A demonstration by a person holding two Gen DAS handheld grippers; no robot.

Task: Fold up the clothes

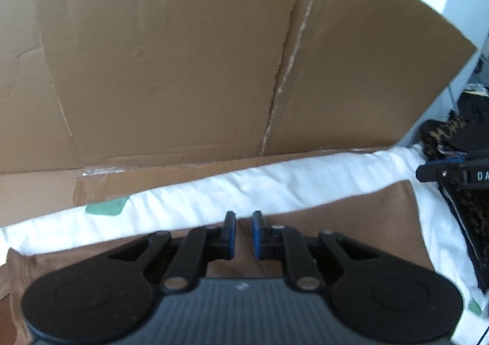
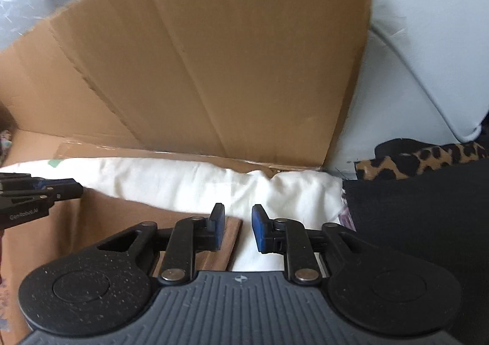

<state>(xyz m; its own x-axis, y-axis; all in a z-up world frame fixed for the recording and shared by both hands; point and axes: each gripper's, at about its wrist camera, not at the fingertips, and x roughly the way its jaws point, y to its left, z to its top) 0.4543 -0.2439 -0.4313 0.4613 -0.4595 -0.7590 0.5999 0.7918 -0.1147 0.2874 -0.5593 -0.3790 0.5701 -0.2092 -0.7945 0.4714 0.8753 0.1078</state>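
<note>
Cardboard sheet [image 1: 171, 54]: large, brown, creased and torn down one seam, standing behind the work surface and filling most of both wrist views.

White bedding [image 2: 189, 183]: rumpled cloth lying along the foot of the cardboard, with a small green patch at its left end.

Black fabric [image 2: 412, 222]: dark mass at the right side of the surface, touching the bedding's edge.

Brown garment [image 1: 351, 207]: smooth, flat, spread on the white bedding in front of both tools; its far edge runs straight, and its right edge ends just beneath the right tool.

Leopard-print cloth [image 2: 428, 158]: spotted tan and black, bunched beyond the black fabric.

Left gripper [image 1: 243, 233]: over the brown garment, jaws parted by a narrow gap; a fold or seam shows in the gap, but nothing looks pinched, though blur leaves this unsure.

Right gripper [image 2: 237, 230]: above the garment's right edge, jaws spread somewhat wider, pads clear of the cloth, nothing held.
</note>
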